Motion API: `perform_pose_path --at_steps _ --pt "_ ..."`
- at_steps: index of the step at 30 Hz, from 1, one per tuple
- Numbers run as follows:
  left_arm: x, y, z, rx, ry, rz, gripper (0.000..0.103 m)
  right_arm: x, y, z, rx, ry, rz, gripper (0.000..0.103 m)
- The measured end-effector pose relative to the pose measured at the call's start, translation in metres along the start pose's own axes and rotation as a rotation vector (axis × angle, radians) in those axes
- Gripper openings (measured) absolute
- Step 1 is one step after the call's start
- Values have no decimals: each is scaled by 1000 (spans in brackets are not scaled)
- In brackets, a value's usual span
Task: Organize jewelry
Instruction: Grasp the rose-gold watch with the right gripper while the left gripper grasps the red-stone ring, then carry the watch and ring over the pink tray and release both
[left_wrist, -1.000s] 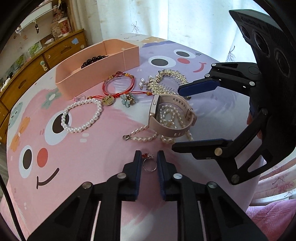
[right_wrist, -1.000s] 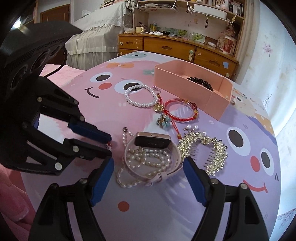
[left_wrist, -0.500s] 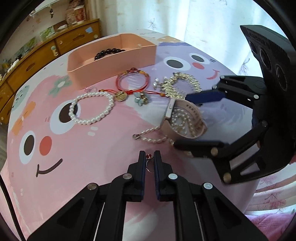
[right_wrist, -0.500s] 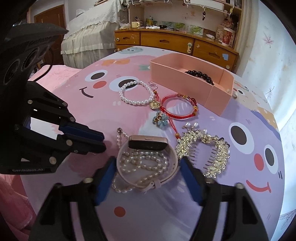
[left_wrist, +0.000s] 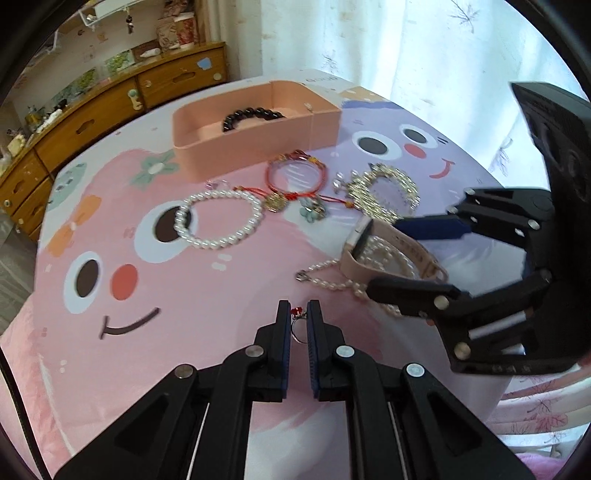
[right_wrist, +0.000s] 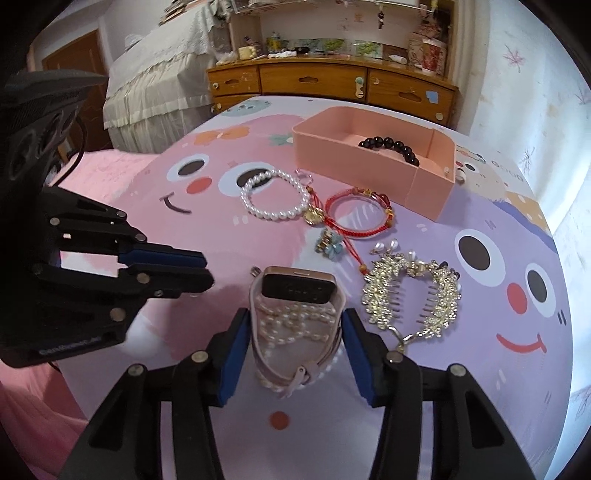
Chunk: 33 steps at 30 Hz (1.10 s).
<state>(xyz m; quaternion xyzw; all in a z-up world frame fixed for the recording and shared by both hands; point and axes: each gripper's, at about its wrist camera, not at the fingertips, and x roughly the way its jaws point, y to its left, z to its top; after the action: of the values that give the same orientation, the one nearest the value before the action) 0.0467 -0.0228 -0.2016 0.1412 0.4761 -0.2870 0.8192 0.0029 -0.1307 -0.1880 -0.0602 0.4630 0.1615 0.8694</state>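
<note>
My left gripper (left_wrist: 298, 318) is shut on a small silver ring with a red stone (left_wrist: 297, 325), held above the cloth. My right gripper (right_wrist: 293, 332) is open, its fingers on either side of the pink smartwatch (right_wrist: 295, 295), which stands over a pearl necklace (right_wrist: 291, 325). The watch also shows in the left wrist view (left_wrist: 384, 251). The pink box (left_wrist: 255, 129) at the back holds a black bead bracelet (left_wrist: 251, 114). A pearl bracelet (left_wrist: 218, 221), a red cord bracelet (left_wrist: 295, 177) and a gold hair comb (left_wrist: 384, 192) lie between.
The table has a pink and purple cartoon cloth (left_wrist: 147, 314). A small blue flower charm (right_wrist: 328, 243) and a gold pendant (right_wrist: 314, 216) lie by the red cord. A wooden dresser (right_wrist: 332, 81) and a bed (right_wrist: 155, 81) stand beyond the table.
My left gripper closed on the ring and lifted it off the cloth. My right gripper narrowed around the smartwatch.
</note>
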Motion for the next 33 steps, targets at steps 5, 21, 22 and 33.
perform_pose_path --at_steps 5,21,22,33 --pt "-12 11 12 -30 4 34 6 -9 7 15 44 -27 9 50" --pt "-55 52 102 -159 -171 93 6 -31 -9 105 113 -177 18 51" --pt "-55 55 108 -168 -178 97 6 -31 -11 110 114 -184 11 51" --pt "-34 72 166 -241 -245 110 6 -22 -62 151 165 -227 -44 51"
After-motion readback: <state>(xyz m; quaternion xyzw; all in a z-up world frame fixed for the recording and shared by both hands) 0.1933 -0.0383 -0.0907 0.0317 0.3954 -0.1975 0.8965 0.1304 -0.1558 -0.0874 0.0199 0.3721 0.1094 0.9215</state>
